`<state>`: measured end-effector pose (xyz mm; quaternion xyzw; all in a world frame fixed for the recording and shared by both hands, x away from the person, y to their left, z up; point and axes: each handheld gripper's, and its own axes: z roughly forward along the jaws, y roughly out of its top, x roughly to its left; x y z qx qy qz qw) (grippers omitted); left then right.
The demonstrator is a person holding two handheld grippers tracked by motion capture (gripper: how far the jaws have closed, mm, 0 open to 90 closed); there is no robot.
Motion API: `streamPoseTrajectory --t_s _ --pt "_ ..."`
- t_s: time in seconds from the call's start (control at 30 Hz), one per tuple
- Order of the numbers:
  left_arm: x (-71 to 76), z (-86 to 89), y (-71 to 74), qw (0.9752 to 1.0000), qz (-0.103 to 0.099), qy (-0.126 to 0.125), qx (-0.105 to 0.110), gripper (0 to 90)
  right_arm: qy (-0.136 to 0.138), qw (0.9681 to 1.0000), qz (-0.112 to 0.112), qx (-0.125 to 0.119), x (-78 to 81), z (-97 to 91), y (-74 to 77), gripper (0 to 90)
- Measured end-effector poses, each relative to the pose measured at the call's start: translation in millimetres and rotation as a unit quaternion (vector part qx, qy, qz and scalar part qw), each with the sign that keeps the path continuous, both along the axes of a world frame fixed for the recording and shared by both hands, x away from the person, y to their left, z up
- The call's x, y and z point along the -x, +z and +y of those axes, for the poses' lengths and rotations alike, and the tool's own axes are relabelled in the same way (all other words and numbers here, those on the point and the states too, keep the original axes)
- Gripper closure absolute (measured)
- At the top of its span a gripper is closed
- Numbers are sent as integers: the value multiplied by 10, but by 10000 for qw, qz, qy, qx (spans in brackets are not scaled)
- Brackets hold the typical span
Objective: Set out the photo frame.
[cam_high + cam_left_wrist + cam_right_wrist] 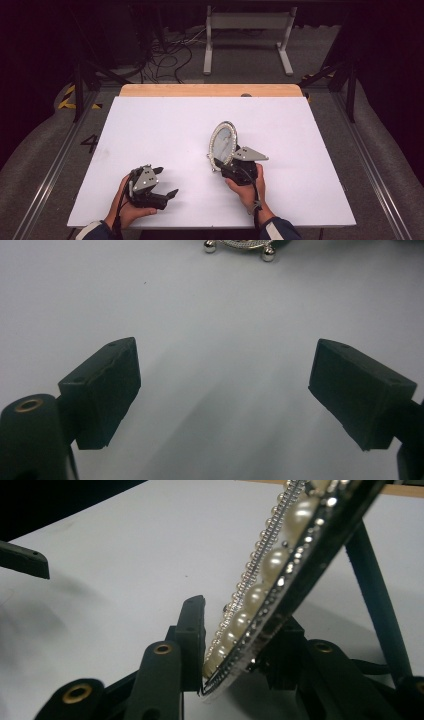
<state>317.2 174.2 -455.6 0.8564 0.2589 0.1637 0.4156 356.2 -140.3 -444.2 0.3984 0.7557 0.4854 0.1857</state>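
In the high view the right gripper (231, 161) grips the oval pearl-rimmed frame (223, 143) upright near the surface's (165, 125) middle, with bare room toward every edge. The left gripper view shows the left gripper (222, 390) gaping wide near the front edge, nothing between its pads, the frame's ball feet (268, 254) beyond. In the right gripper view both pads clamp the frame's lower rim (235, 645).

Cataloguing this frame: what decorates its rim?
Pearl-white beads beside tiny silver ones ring the oval frame; right gripper view.
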Motion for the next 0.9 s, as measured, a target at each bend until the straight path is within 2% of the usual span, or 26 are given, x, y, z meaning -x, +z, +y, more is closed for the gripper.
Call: streamPoseTrajectory --t_s 0.13,0.17,0.23,0.33,0.37,0.47,0.57,0.63,0.7,0.73,0.77,0.9 --pt "-1 -9 -6 10000 37 -2 19 136 39 10000 58 22 3 -18 8 686" --pt "-6 -12 -7 10000 22 -14 11 135 158 9998 133 -1 -12 -53 14 722" --pt "-21 -29 -7 10000 15 -25 22 134 308 9993 215 -13 -29 -90 24 733" --pt "-50 -74 7 9999 -90 27 52 139 360 9991 230 48 -33 -98 36 737" --pt "-102 -122 26 9998 -159 24 90 140 409 9988 285 39 -42 -105 45 744" --pt "-170 -180 46 9998 -155 -35 98 138 482 9982 367 3 -57 -126 53 752" --pt "-311 -279 95 9996 -125 -169 169 131 630 9969 474 -9 -79 -162 63 758" --pt "-416 -343 120 9994 -105 -204 275 130 702 9961 541 -13 -88 -182 73 760" --pt "-503 -407 133 9990 -174 -76 393 139 776 9952 592 -10 -96 -202 79 761" --pt "-567 -442 136 9987 -184 -90 474 155 786 9949 630 -11 -95 -206 83 761" --pt "-633 -491 135 9985 -165 -45 524 156 804 9947 639 -5 -97 -213 85 760" --pt "-769 -583 129 9979 -128 -128 623 163 784 9953 561 104 -78 -201 93 723"
